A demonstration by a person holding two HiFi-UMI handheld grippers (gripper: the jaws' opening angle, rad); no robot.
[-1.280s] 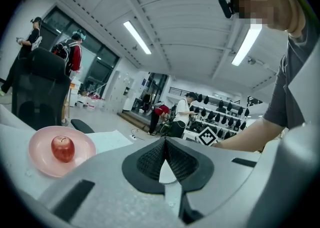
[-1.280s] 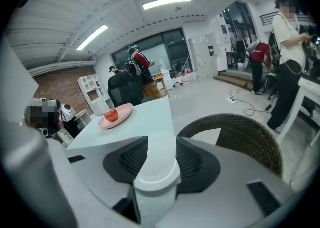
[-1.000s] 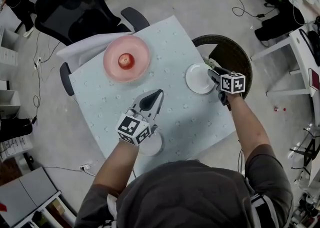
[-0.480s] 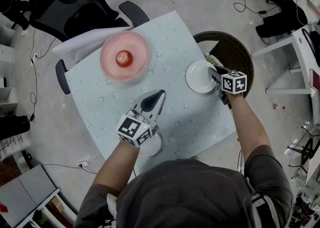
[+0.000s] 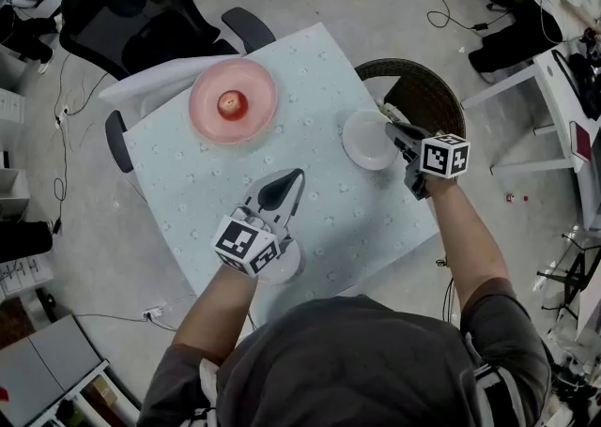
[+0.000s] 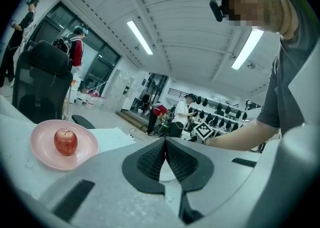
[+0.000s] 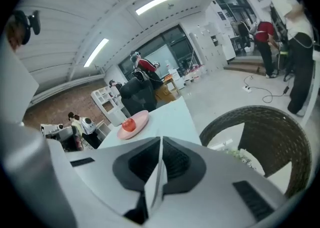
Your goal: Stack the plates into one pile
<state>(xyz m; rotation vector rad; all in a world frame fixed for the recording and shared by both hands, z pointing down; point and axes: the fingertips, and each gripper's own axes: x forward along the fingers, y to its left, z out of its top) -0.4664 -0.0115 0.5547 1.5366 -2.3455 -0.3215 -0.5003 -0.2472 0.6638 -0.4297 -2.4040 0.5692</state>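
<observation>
Three plates are in sight: one pink plate (image 5: 211,114) and two white ones. A single red apple (image 5: 231,104) sits in the middle of the pink plate, which lies near the far left corner of the table (image 5: 329,68), on its pale blue dotted cover.

The first white plate (image 5: 362,141) is well to the right of the pink plate in the head view, at the table's right edge. The right gripper (image 5: 392,130) has it by the rim: its jaws have just been closing, and the right gripper view shows the thin white edge clamped between the two dark pads. I cannot tell whether this plate rests on the table or hangs clear of it.

The second white plate (image 5: 285,267) lies flat at the near edge of the table, well apart from the pink plate and partly covered by the left gripper (image 5: 296,177). That gripper points toward the pink plate, which shows at the left in its own view. Its jaws are together at the tips with nothing between them.

The only print in sight is the black-and-white square pattern on two marker cubes, one on the left gripper (image 5: 246,245) and one on the right (image 5: 443,155).

Off the table, one dark wicker chair (image 5: 427,97) stands to the right of the pink plate, and one black office chair (image 5: 131,12) stands beyond it.
</observation>
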